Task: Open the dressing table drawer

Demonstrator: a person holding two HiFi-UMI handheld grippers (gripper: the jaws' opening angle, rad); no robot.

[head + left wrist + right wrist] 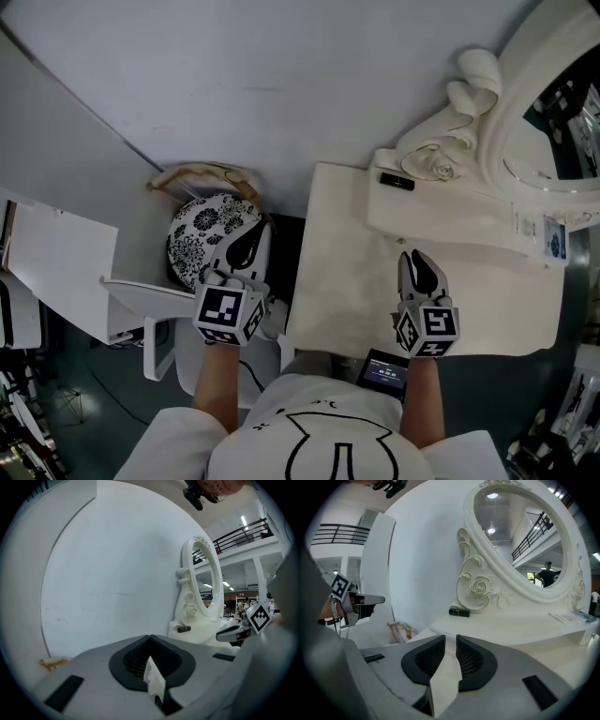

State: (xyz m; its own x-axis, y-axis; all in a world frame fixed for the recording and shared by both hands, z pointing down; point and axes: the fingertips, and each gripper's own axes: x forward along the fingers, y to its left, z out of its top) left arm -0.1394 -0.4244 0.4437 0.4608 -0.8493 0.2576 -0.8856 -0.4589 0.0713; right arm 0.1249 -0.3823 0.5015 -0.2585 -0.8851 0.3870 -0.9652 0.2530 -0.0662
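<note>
The white dressing table (347, 281) fills the right of the head view, and its carved oval mirror (553, 112) stands at the far right. No drawer front shows in any view; the table top hides it from above. My right gripper (419, 262) hovers over the near part of the top, its jaws parted by a narrow gap with nothing between them (450, 641). My left gripper (246, 242) is left of the table, above a black-and-white floral stool (202, 234). Its jaws meet at the tips (150, 638) and are empty.
A small black tube (397, 181) lies at the mirror's base. A white panel (66, 272) leans at the left, and a tan object (206, 176) lies by the wall behind the stool. A small screen device (384, 370) sits at the person's waist.
</note>
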